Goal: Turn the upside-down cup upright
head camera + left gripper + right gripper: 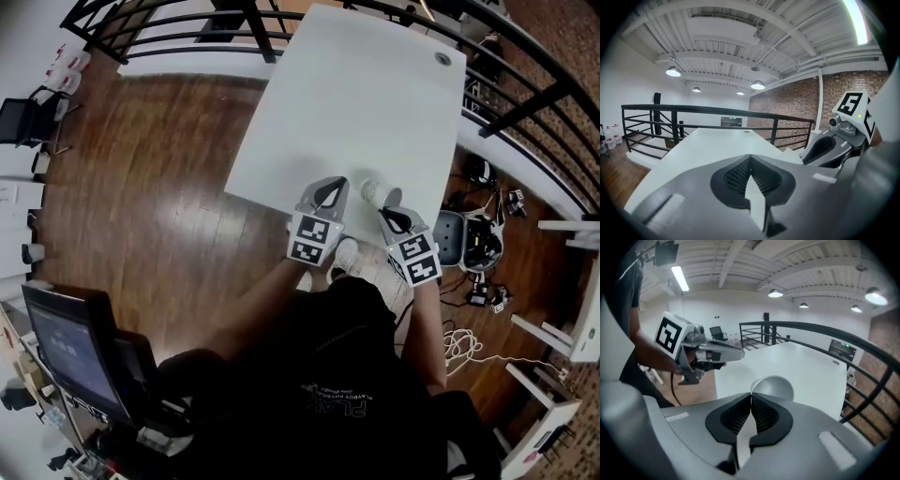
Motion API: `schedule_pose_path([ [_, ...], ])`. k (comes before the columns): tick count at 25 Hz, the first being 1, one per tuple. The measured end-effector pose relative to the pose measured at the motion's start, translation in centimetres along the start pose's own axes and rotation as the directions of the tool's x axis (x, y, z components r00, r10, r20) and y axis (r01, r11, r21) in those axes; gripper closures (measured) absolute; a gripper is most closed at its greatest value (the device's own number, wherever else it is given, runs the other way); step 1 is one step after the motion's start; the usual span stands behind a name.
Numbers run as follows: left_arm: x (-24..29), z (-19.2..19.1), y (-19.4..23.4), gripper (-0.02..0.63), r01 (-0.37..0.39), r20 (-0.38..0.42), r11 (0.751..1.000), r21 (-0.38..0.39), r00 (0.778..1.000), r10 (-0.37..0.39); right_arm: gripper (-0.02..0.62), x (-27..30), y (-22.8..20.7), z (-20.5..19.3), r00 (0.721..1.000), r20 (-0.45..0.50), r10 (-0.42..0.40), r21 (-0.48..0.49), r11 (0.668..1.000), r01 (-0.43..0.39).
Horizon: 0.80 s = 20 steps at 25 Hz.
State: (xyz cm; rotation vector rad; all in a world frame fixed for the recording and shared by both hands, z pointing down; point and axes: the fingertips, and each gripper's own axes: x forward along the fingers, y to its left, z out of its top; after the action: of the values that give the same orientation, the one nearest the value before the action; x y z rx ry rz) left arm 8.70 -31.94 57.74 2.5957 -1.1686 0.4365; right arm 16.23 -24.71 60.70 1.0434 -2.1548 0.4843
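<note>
Your right gripper (751, 397) has its jaws pressed almost together, and it looks like they pinch the thin edge of the white cup (774, 387). To do this turn well, roll your wrist slowly and smoothly, so the cup swings round with the gripper and does not slip out. A thin cup wall can bend or pop free, so I think a soft, steady squeeze is better than a hard one. Lift the cup just enough that its edge does not scrape the white tabletop (806, 364) as it comes round. Set it down flat on its bottom before you let the jaws spread, or it may tip over. The cup sits right at the tips of the right gripper and sticks out past them, a little to the right. It looks tipped, with one round end turned toward the gripper. I cannot tell if that end is the mouth or the bottom, and I cannot tell if the cup touches the tabletop. Your left gripper (749, 158) has its jaws pressed together with nothing between them. It hangs off to the left of the right gripper, near the cup but apart from it. I think you can leave it there, ready to help only if the cup wobbles.
</note>
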Motion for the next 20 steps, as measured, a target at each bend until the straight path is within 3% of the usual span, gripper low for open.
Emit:
schedule_pose_path([
  [4,-0.4,0.3,-0.1,0.607,0.005,0.014,1.0,0.0,1.0,-0.005,0.574,-0.1,0.7,-1.5,0.978,-0.196,-0.072,-0.26,0.965,0.018],
  [10,-0.7,0.7,1.1,0.607,-0.006,0.028,1.0,-0.007,1.0,0.006,0.572,0.7,0.2,-2.4,0.915,-0.365,-0.171,-0.468,0.883,-0.021],
  [14,-0.9,0.5,0.6,0.607,-0.001,0.03,1.0,-0.013,1.0,0.001,0.572,1.0,0.7,-3.2,0.871,-0.446,-0.207,-0.542,0.836,-0.08],
  [20,-2.1,0.6,1.7,0.607,-0.011,0.043,1.0,-0.019,0.999,0.012,0.571,2.1,2.0,-2.9,0.842,-0.491,-0.225,-0.569,0.814,-0.114],
])
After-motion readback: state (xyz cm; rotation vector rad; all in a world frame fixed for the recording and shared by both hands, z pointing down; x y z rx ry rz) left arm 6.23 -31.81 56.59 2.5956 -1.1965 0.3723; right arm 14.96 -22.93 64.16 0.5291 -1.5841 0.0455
